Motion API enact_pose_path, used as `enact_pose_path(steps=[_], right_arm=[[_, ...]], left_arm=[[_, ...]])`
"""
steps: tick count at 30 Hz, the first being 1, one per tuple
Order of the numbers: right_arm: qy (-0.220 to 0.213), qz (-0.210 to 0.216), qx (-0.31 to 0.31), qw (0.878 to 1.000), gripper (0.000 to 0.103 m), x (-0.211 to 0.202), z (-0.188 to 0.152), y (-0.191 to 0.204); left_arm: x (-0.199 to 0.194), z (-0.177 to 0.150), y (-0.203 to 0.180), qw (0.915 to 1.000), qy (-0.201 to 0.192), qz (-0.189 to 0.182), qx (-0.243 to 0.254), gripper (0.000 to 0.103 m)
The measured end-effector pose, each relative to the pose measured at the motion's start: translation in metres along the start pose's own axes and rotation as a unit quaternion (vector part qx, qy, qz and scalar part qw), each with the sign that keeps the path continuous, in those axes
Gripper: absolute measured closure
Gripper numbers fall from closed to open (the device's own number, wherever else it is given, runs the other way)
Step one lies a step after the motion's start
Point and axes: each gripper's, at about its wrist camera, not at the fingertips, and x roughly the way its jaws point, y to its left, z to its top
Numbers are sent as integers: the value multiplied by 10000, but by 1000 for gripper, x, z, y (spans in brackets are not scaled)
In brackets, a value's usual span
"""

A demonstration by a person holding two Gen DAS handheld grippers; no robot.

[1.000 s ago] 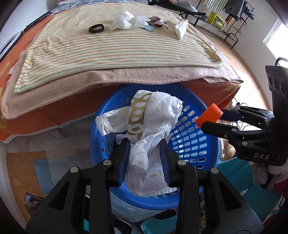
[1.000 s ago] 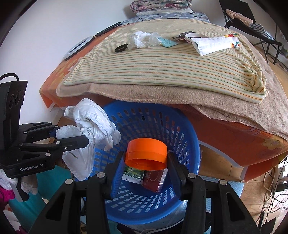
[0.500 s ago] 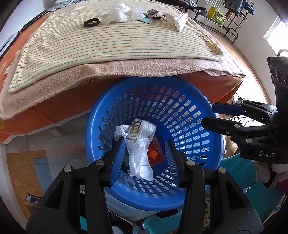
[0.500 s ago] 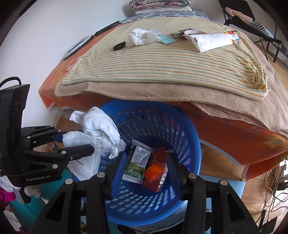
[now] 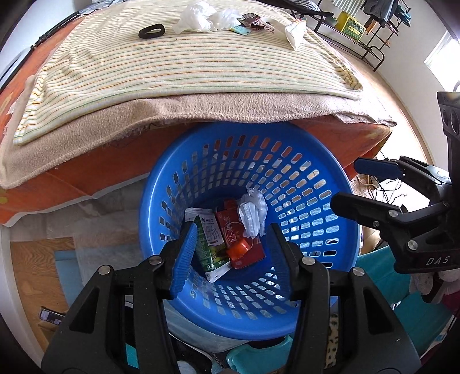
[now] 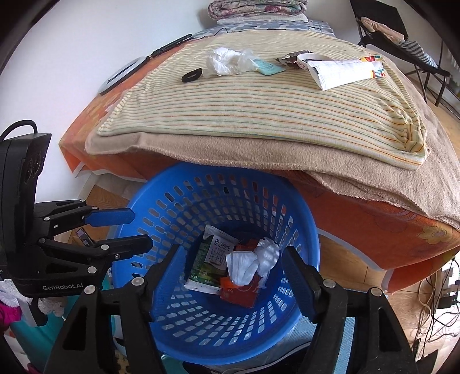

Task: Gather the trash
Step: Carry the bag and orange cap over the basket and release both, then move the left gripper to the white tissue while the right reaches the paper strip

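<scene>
A blue perforated basket [image 5: 313, 184] [image 6: 172, 213] stands on the floor against the bed. In it lie a crumpled white plastic bag [image 5: 253, 214] [image 6: 250, 264], a green milk carton [image 5: 211, 244] [image 6: 211, 260], a red packet [image 5: 233, 227] and an orange cap [image 5: 238, 249]. My left gripper [image 5: 231, 253] [image 6: 138, 230] hangs open and empty above the basket. My right gripper [image 6: 234, 276] [image 5: 345, 184] hangs open and empty above it too. On the bed lie crumpled white bags [image 5: 201, 15] [image 6: 230, 60], a black ring [image 5: 151, 30] [image 6: 192, 75], wrappers [image 5: 253, 21] [image 6: 293, 59] and a white packet [image 5: 294, 33] [image 6: 345, 72].
The bed carries a striped cloth [image 5: 172, 69] [image 6: 258, 109] over a beige blanket [image 5: 86, 138] and orange sheet. A metal rack [image 5: 359, 31] stands far right. Cables lie on the wood floor [image 6: 431, 302]. Teal items [image 5: 382, 276] sit beside the basket.
My left gripper let go of the white plastic bag and my right gripper let go of the orange cap. Both fell into the basket. Both grippers opened.
</scene>
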Motion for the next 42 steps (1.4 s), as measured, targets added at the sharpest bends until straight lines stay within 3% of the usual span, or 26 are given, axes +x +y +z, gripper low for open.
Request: enact_pose_path(steps=[4, 17, 21, 32, 42], right_arm=[[-50, -79, 20, 10000, 18, -2, 1, 0], [-217, -219, 218, 9993, 14, -15, 9, -9], [-395, -265, 434, 9979, 1, -26, 17, -17], [-757, -215, 1065, 9912, 1, -54, 54, -53], [-1146, -278, 1331, 9841, 1, -72, 117, -94]], left_arm=[[-1, 0, 1, 10000, -41, 8, -5, 42], [-14, 15, -3, 9997, -221, 13, 87, 42], [-30, 32, -3, 9990, -448, -33, 68, 42], [-58, 96, 6, 9956, -934, 5, -3, 42], [-55, 148, 9, 9932, -1153, 91, 106, 42]])
